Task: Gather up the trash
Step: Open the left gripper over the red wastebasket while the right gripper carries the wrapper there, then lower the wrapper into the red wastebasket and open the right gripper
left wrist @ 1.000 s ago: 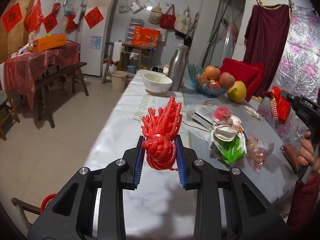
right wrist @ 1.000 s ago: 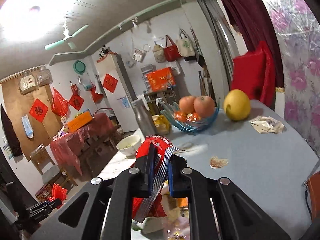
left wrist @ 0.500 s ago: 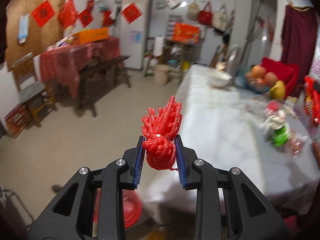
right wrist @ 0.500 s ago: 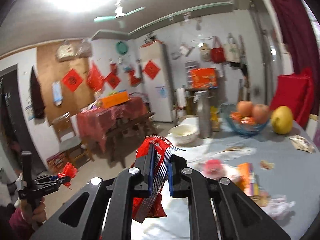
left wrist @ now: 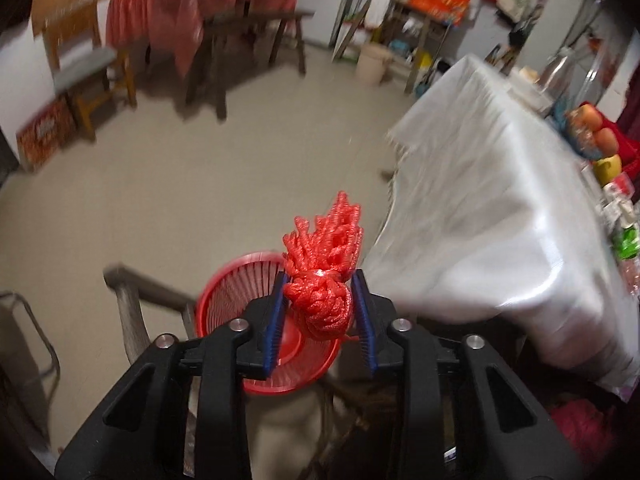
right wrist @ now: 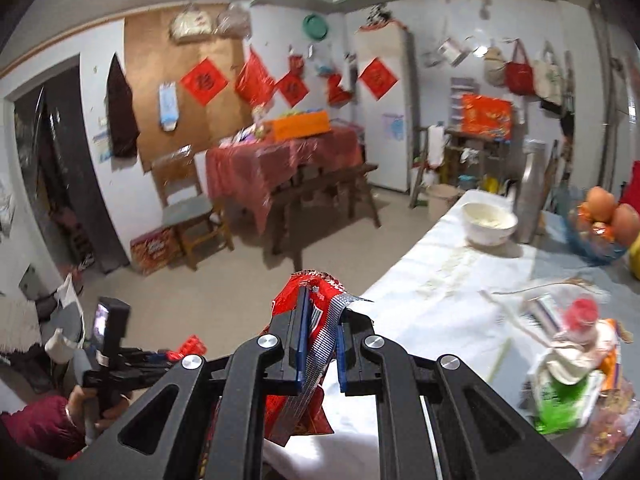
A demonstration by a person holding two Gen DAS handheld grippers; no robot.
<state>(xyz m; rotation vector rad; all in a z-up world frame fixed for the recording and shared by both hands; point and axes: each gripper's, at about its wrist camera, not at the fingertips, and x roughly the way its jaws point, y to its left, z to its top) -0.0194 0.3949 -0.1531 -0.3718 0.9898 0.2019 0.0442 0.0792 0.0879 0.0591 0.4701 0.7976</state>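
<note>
My left gripper (left wrist: 320,280) is shut on a bunched red foam fruit net (left wrist: 322,268) and holds it in the air above a red plastic waste basket (left wrist: 236,300) on the floor beside the table. My right gripper (right wrist: 320,304) is shut on a red and silver snack wrapper (right wrist: 316,336) and holds it over the near edge of the table (right wrist: 440,304). The left gripper with the net also shows low at the left of the right wrist view (right wrist: 188,350). More wrappers and a cup (right wrist: 572,356) lie piled on the table at the right.
The white-covered table (left wrist: 500,208) fills the right, with a white bowl (right wrist: 488,222), a steel flask (right wrist: 530,188) and a fruit bowl (right wrist: 600,228). A wooden chair back (left wrist: 136,292) stands left of the basket. Across the open floor are a red-clothed table (right wrist: 280,160), bench and chair.
My left gripper has swung left and down off the table with the net, and now hangs over the red basket. My right gripper has turned left with the wrapper.
</note>
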